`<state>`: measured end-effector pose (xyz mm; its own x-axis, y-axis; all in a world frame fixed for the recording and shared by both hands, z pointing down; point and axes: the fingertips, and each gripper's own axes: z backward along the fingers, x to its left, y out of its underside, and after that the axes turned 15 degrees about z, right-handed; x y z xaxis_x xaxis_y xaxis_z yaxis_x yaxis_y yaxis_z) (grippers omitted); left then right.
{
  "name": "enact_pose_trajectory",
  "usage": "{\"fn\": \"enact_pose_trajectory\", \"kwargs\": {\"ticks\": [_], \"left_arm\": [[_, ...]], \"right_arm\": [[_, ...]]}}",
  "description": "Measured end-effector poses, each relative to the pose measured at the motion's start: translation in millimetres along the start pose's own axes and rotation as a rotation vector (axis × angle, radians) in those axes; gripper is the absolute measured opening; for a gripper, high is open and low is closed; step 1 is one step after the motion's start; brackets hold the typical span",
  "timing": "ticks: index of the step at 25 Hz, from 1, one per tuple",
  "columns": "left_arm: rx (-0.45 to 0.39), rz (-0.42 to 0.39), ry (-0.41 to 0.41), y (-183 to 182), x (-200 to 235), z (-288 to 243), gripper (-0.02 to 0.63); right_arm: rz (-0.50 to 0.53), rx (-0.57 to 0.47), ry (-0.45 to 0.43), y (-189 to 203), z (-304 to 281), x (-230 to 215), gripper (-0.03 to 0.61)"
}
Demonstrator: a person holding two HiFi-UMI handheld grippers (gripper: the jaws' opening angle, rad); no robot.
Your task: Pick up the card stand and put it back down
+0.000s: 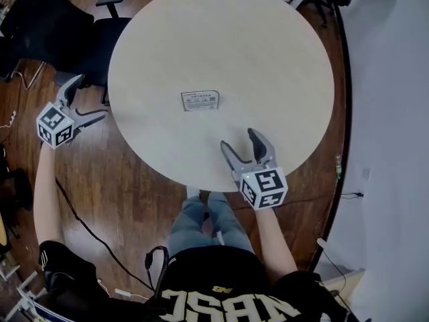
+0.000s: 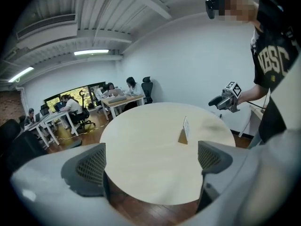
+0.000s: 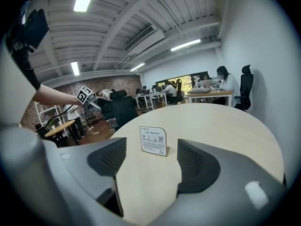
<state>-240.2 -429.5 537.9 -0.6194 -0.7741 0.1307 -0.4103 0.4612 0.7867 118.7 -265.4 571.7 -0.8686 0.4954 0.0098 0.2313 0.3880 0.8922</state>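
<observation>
The card stand (image 1: 200,100) is a small white printed card, standing upright near the middle of the round pale table (image 1: 268,45). In the left gripper view the card stand (image 2: 185,130) shows edge-on, far ahead across the table. Its printed face (image 3: 153,141) shows in the right gripper view, a short way beyond the jaws. My right gripper (image 1: 238,139) hovers over the table's near edge, open, with nothing between its jaws. My left gripper (image 1: 90,98) is off the table's left side over the wooden floor, jaws spread wide and empty.
A black office chair (image 1: 100,39) stands against the table's far left edge. A cable (image 1: 87,233) runs over the floor by my left arm. A white wall (image 1: 395,113) is close on the right. Desks with seated people (image 2: 70,109) fill the room beyond.
</observation>
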Motion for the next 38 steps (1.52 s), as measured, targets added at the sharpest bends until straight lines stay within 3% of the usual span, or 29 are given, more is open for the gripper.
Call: {"fn": "enact_pose_trajectory", "kwargs": {"ticks": [7,12,18,22,26,32,35,38], "left_arm": [[0.044,-0.007,0.144,8,-40,-94,0.615],[0.066,0.002,0.294,15,-98,-165,0.615],[0.048,0.011,0.414,8,-163,-235,0.584],[0.071,-0.003,0.483,11,-198,-264,0.481],[0.082,-0.023,0.473,12,-202,-280,0.353],[0.083,0.016,0.486,11,-221,-283,0.02],[0.103,0.029,0.494,11,-235,-280,0.015],[0.092,0.107,0.419,-6,-243,-264,0.015]], "right_arm": [[-0.016,0.017,0.04,14,1,-25,0.342],[-0.044,0.043,0.049,31,4,-28,0.339],[-0.066,0.06,0.051,52,9,-32,0.336],[-0.083,0.079,0.071,61,23,-36,0.33],[-0.105,0.081,0.089,65,27,-40,0.327],[-0.097,0.099,0.071,69,33,-40,0.327],[-0.085,0.074,0.068,52,27,-38,0.327],[-0.069,0.029,0.07,25,27,-32,0.327]]}}
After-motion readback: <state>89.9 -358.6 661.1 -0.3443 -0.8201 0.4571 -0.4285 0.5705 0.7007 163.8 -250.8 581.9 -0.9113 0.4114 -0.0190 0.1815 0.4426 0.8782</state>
